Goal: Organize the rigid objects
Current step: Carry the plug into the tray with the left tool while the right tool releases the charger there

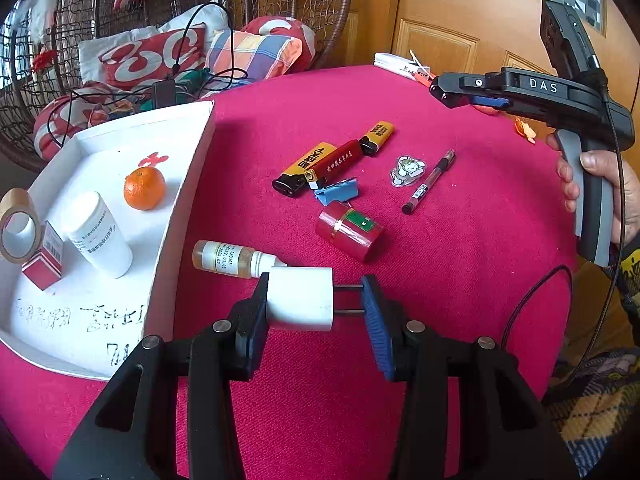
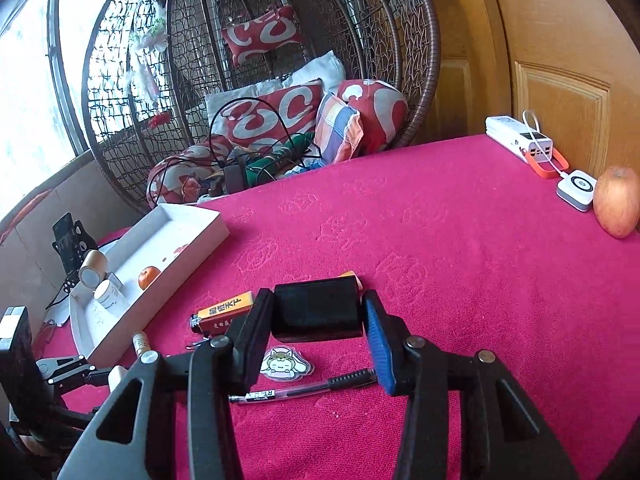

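White tray at left on the pink cloth. Left gripper clamped partway open on a white plug, just right of the tray. Right gripper gripping a black block above the lighters.

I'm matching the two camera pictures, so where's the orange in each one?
Left wrist: orange at centre left, inside the white tray.
Right wrist: orange small at lower left, in the same tray.
Shared landmark: the pen.
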The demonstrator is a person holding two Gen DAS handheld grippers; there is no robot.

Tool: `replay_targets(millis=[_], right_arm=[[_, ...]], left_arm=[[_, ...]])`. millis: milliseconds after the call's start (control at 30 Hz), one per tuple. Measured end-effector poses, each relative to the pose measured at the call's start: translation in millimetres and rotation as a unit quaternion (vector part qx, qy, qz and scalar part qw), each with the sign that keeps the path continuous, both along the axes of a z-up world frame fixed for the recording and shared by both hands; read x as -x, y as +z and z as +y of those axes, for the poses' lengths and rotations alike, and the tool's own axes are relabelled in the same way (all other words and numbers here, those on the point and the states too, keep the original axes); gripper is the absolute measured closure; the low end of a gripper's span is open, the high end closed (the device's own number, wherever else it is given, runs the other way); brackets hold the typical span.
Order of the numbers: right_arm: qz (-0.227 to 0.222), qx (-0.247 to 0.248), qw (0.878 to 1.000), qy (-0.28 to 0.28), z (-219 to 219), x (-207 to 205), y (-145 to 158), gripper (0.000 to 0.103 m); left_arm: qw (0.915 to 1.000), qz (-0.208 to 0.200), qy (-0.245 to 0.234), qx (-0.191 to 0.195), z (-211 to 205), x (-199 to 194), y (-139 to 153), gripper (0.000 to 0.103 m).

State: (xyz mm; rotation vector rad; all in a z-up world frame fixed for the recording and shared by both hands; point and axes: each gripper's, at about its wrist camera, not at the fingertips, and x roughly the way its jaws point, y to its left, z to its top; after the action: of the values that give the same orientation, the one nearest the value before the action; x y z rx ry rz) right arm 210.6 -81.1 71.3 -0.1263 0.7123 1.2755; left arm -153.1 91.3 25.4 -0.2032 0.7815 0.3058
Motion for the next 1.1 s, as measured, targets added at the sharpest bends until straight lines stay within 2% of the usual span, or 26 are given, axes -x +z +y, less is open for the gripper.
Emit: replay_targets(millis=[367,900,1100], right_arm=[[-0.002,-0.027,0.999,0.042,8.0,26.6,25.4,0.058],[-0.011,-0.036,0.995,0.092,34.0,57.4,42.1,0.058],[0.018,-0.039,0.992,0.120,47.8,63.9,46.0,0.058]], left_arm=[[0.9986,-0.043,0.031,-0.004,11.2,25.0,24.6,0.060],[0.9902,-0.089,0.107,0.013,50.2,69.6,34.8,0.060],[0.9866,-0.098,0.129,0.019,60.7,81.3,33.6,0.060]])
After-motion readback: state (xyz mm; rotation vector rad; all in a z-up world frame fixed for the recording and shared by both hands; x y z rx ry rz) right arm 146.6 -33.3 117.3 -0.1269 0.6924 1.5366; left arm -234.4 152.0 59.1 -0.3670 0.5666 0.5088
